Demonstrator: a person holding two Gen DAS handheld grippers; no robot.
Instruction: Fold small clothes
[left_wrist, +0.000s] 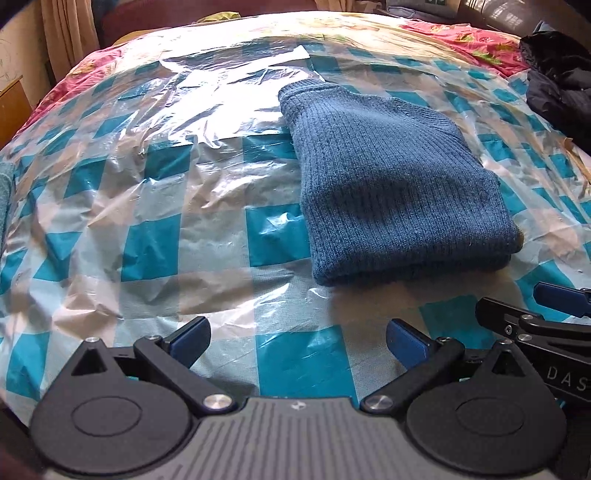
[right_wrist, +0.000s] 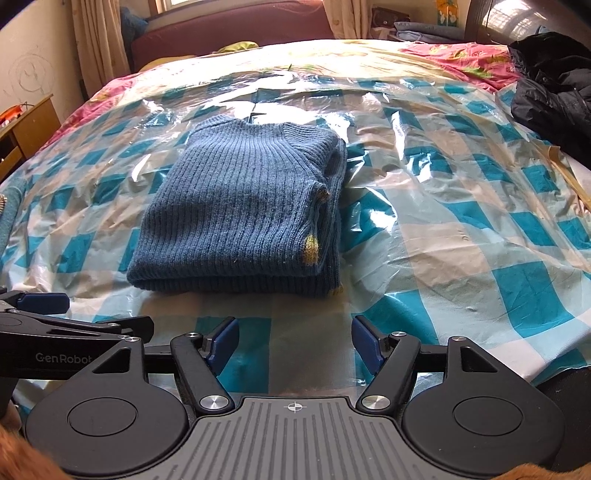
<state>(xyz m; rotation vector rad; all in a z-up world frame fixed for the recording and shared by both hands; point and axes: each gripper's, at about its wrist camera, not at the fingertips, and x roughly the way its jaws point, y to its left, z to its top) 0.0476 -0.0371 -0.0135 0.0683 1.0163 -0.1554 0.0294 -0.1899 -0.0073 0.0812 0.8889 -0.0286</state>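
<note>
A blue ribbed knit sweater (left_wrist: 399, 184) (right_wrist: 243, 203) lies folded into a compact stack on the checked plastic sheet (left_wrist: 155, 229), with small yellow cuff bits at its right edge in the right wrist view. My left gripper (left_wrist: 297, 341) stands open just in front of the sweater's near-left corner, nothing between its blue pads. My right gripper (right_wrist: 295, 339) also stands open, short of the sweater's near edge, empty. Each gripper shows at the side of the other's view: the right gripper (left_wrist: 546, 317), the left gripper (right_wrist: 55, 317).
The plastic sheet (right_wrist: 461, 221) covers a bed with a red floral bedspread (right_wrist: 461, 55). A black jacket (right_wrist: 554, 92) lies at the right edge. A wooden cabinet (right_wrist: 29, 125) stands at the left, curtains and a headboard at the back.
</note>
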